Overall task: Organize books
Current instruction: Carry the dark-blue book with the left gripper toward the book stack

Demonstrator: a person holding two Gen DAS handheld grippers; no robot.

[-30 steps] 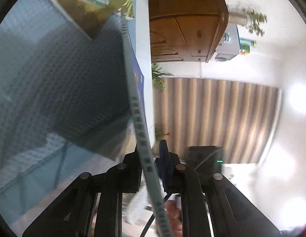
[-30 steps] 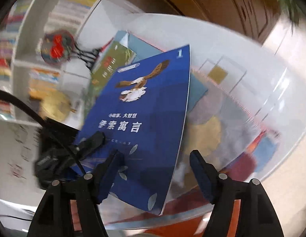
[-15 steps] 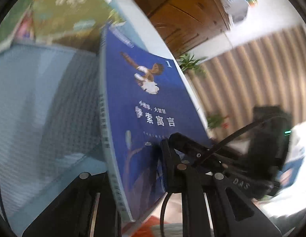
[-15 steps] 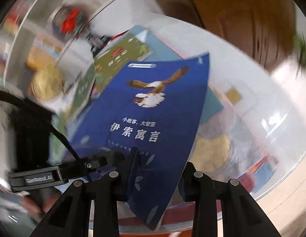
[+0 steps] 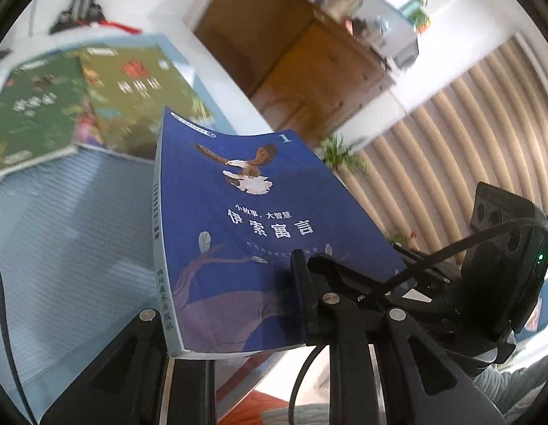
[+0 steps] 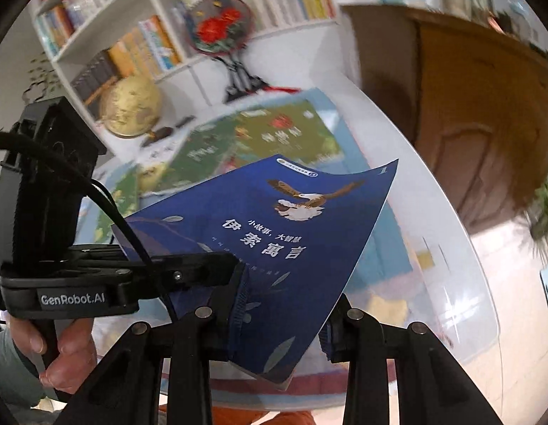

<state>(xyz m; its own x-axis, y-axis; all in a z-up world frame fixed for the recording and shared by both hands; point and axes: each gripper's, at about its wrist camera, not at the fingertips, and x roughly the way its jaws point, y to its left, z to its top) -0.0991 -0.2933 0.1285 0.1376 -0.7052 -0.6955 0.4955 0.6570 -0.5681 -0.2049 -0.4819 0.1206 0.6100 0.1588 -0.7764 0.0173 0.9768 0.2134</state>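
Observation:
A blue book (image 5: 259,219) with an eagle on its cover hangs tilted above the table, gripped from two sides. My left gripper (image 5: 231,304) clamps its lower edge near the spine; its jaws are opening, with the book still pressed between them. In the right wrist view the blue book (image 6: 274,226) has its lower corner pinched in my right gripper (image 6: 282,318), which is shut on it. The left gripper (image 6: 235,265) comes in there from the left, a hand (image 6: 61,347) on its handle. Two green books (image 5: 132,95) lie flat on the table behind.
The round white table (image 6: 433,212) has a blue mat (image 5: 61,233). Behind it stands a white bookshelf (image 6: 139,28) full of books, with a gold globe (image 6: 132,106) and a red fan (image 6: 220,24). A wooden cabinet (image 6: 468,113) stands to the right.
The blue book has come up off the table and rolled from edge-on to cover-up. The right gripper's jaws have come together on its corner. Both views now look further out over the table.

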